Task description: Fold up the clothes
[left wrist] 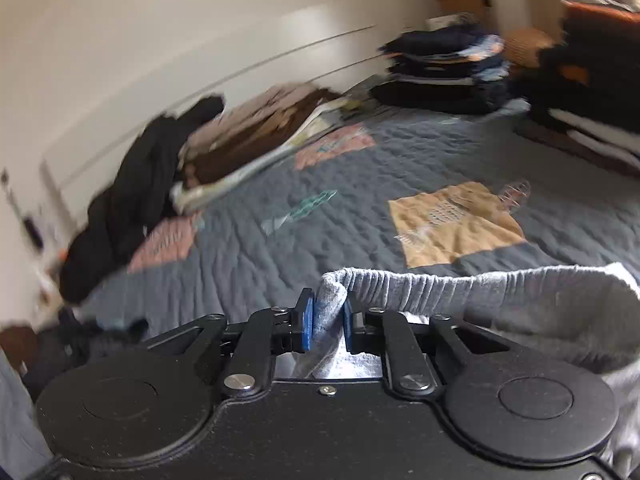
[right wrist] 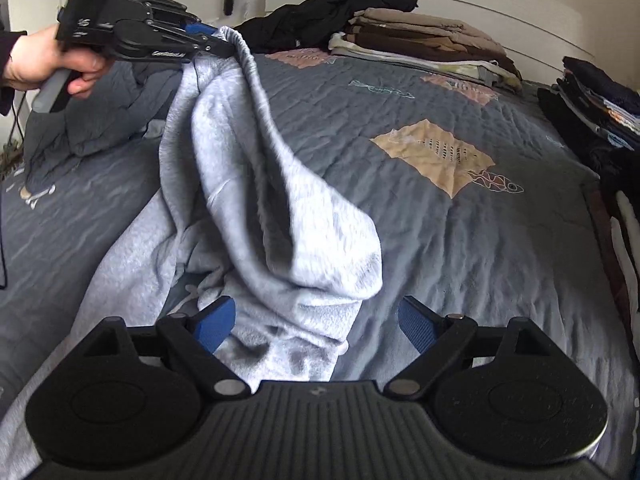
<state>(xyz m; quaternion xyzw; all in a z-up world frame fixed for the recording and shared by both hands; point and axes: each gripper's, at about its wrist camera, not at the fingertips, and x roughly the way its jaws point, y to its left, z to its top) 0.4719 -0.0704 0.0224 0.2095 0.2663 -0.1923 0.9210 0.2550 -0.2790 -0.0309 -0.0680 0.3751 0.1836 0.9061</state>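
Jaws, left: clamped tight on the ribbed elastic edge of the grey sweat garment (right wrist: pixel 280 216), so the left gripper (left wrist: pixel 329 322) has a real pinch on it, blue pads squeezing the cloth.
Jaws, right: spread wide apart with nothing between the pads; the right gripper (right wrist: pixel 316 322) just hovers over the low, bunched part of the same garment.
Where the garment is: hanging from that left pinch up high, draping down in a loose twisted fall, bottom end heaped on the bed (right wrist: pixel 460 248). Not flat at all right now.
Step in hand: looks to me like getting it lifted and opened out so it can be laid flat, with only one corner of the band held.
Next move needs: a second grip, probably further along the same ribbed edge, so the two grippers can stretch it between them. Cloth is floppy, so a shallow pinch could slip.
Around it: folded stacks (right wrist: pixel 424 40) at the far side, a dark loose pile (right wrist: pixel 340 12) beside them, another stack (right wrist: pixel 596 92) on the right.
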